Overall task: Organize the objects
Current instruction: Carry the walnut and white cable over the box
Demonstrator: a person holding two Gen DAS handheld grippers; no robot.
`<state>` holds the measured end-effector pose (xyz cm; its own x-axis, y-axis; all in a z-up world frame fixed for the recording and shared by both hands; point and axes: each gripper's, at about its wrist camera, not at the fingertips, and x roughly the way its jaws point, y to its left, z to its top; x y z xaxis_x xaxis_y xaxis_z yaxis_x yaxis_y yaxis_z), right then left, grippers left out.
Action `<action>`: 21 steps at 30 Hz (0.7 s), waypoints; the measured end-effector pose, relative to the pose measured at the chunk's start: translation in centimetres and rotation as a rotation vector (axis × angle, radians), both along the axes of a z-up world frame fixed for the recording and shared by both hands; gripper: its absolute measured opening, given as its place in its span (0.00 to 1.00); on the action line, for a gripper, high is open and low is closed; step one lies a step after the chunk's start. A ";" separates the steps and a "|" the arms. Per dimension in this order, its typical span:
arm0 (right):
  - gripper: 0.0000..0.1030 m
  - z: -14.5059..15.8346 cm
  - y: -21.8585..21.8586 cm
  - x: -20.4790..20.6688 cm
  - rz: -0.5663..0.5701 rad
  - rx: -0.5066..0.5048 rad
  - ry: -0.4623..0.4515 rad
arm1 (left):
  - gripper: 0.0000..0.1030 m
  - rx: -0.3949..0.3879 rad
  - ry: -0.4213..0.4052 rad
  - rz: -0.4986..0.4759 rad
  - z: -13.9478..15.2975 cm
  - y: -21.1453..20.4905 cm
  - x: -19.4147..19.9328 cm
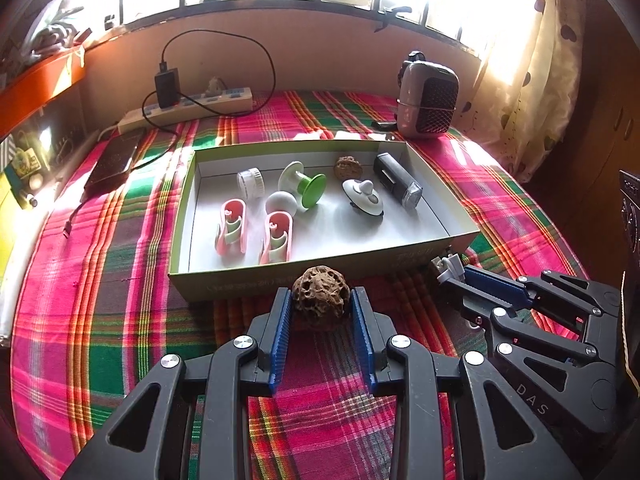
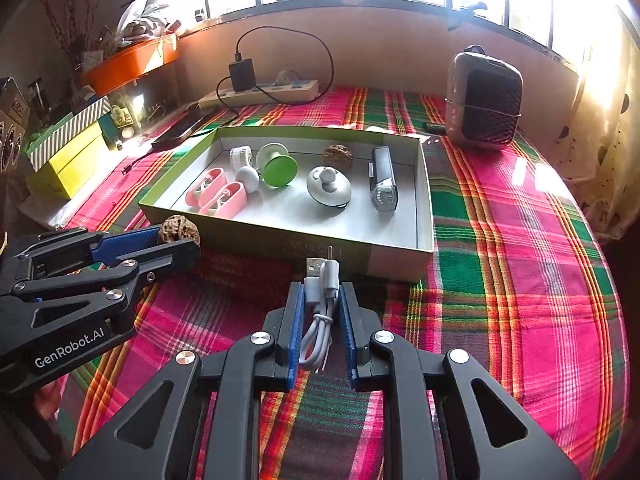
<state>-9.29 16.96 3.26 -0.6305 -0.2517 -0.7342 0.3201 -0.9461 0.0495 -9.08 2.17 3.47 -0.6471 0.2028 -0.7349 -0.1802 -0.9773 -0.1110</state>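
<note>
A shallow green box (image 1: 320,276) (image 2: 424,200) lies on the plaid cloth, holding two pink clips (image 1: 232,226), a white ball, a green-and-white spool (image 1: 306,184), a white knob (image 1: 364,196), a black bike light (image 1: 396,180) and a walnut (image 1: 348,167). My left gripper (image 1: 321,300) (image 2: 180,240) is shut on a second walnut (image 1: 320,300) (image 2: 176,230) just before the box's near wall. My right gripper (image 2: 322,294) (image 1: 452,272) is shut on a coiled white USB cable (image 2: 320,300), its plugs poking out toward the box's front wall.
A silver and black speaker (image 1: 428,100) (image 2: 484,100) stands behind the box at the right. A power strip (image 1: 192,108) with a black charger and a dark phone (image 1: 114,160) lie at the back left. Yellow boxes (image 2: 68,152) sit at the left edge.
</note>
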 end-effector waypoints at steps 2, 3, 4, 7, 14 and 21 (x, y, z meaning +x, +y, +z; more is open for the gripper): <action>0.18 0.3 0.1 -0.1 -0.001 -0.006 0.005 | 0.27 -0.002 0.006 0.002 0.2 0.0 -0.1; 0.18 0.4 0.1 -0.1 0.000 -0.007 0.008 | 0.27 -0.002 0.008 0.002 0.3 0.0 -0.1; 0.18 0.5 0.1 -0.2 0.000 -0.008 0.011 | 0.27 0.000 0.010 0.002 0.4 -0.1 -0.2; 0.18 0.9 0.1 -0.5 -0.002 -0.010 0.018 | 0.27 0.011 0.010 0.001 0.6 -0.2 -0.5; 0.18 2.1 0.3 -1.5 -0.004 -0.019 0.041 | 0.27 0.017 0.013 -0.001 0.9 -0.1 -1.5; 0.18 3.0 0.7 -3.6 -0.007 -0.030 0.044 | 0.27 0.030 0.005 -0.015 1.0 0.4 -2.7</action>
